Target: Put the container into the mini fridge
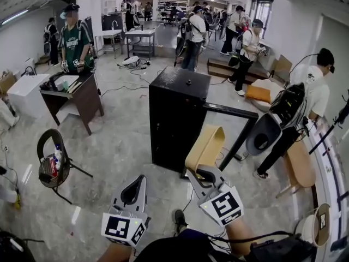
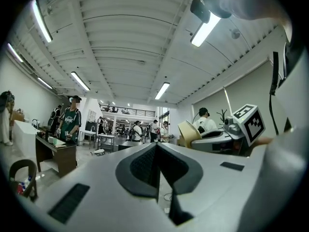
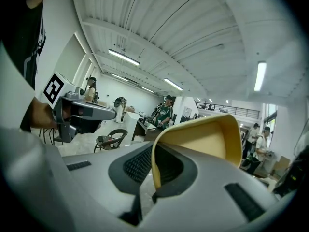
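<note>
A tan, thin-walled container (image 1: 205, 145) is pinched by its rim in my right gripper (image 1: 200, 173), which is shut on it and holds it up in front of the black mini fridge (image 1: 175, 119). The fridge door (image 1: 235, 113) swings open to the right. In the right gripper view the container (image 3: 205, 141) rises from between the pads, up and to the right of the gripper (image 3: 152, 180). My left gripper (image 1: 134, 192) hangs lower left of the fridge, shut with nothing in it. In its own view the left gripper (image 2: 157, 166) has its pads pressed together, and the container (image 2: 189, 131) shows off to the right.
A black chair (image 1: 53, 160) holding bottles stands at the left, with a dark desk (image 1: 75, 91) behind it. A person (image 1: 312, 94) and a wooden stool (image 1: 300, 165) are close on the right. Several more people stand behind the fridge. Cables lie on the floor.
</note>
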{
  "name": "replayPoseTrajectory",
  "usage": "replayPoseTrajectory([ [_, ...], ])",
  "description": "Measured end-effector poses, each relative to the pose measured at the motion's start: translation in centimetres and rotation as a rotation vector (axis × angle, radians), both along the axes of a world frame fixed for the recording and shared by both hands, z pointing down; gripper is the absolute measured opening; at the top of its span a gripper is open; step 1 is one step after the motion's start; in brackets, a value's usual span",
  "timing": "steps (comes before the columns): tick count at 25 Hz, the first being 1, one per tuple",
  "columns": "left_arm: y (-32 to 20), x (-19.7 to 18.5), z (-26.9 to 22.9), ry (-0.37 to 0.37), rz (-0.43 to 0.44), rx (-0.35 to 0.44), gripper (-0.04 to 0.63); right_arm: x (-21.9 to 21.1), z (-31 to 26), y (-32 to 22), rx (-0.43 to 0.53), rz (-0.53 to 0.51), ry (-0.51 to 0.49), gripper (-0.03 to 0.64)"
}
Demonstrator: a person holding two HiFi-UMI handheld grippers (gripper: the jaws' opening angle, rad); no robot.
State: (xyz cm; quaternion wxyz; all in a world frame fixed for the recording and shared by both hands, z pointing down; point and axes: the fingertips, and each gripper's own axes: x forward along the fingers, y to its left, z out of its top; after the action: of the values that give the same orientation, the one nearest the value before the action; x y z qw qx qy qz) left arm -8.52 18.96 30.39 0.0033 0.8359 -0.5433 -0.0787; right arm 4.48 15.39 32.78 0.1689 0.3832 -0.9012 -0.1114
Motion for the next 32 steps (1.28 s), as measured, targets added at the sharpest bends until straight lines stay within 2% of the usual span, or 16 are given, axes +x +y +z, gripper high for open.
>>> replayPoseTrajectory([
  [17,-12.7,1.5,-0.1,-0.044,-0.053,-0.051,0.009,1.3,0.9,-12.1,-0.05,-0.044,-0.001,0.021],
  [28,-20.9,5.2,-0.9,-0.065,-0.056,-0.042,0.009,3.3,1.5,-19.2,-0.053,-0.105,0.013,0.021],
  [32,-23.3,7.3,-1.6,-0.093,-0.037,-0.013,0.009,4.1,1.9,-21.4,-0.048,-0.143,0.021,0.021],
])
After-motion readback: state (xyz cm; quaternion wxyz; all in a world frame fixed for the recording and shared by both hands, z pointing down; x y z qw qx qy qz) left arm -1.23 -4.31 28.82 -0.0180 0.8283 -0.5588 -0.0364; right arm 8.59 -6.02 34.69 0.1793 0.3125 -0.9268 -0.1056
